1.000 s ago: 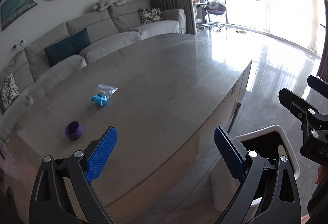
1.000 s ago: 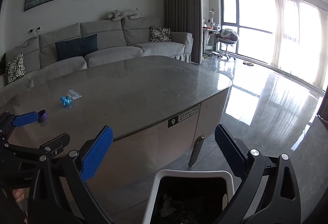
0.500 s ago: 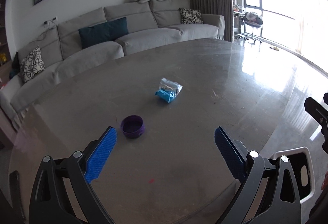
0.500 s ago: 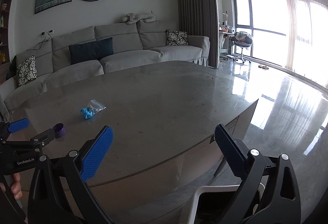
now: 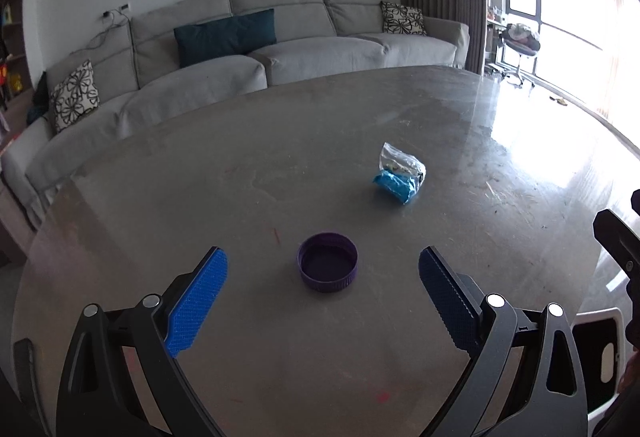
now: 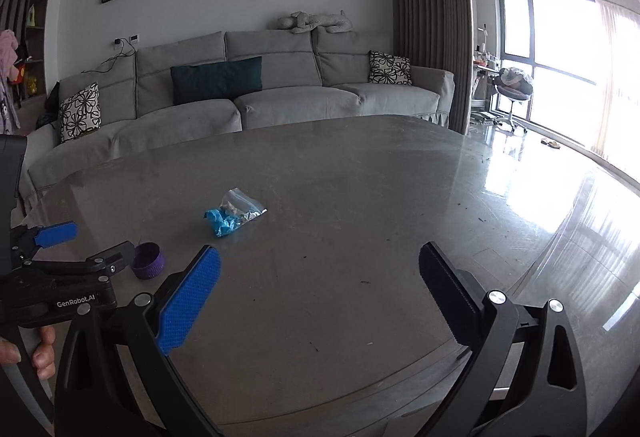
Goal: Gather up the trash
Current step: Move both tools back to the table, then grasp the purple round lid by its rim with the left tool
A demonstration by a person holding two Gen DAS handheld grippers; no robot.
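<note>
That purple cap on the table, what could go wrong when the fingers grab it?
The purple cap is low and round, lying open side up between the open left gripper fingers, so it might slip out and slide on the glossy table. The crinkly bag lies apart, so it needs another grab.

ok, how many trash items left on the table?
2. A purple cap sits between the open left gripper's fingers; a crumpled blue-and-clear bag lies beyond it, toward the sofa. The near table edge is hidden by the grippers.
</note>
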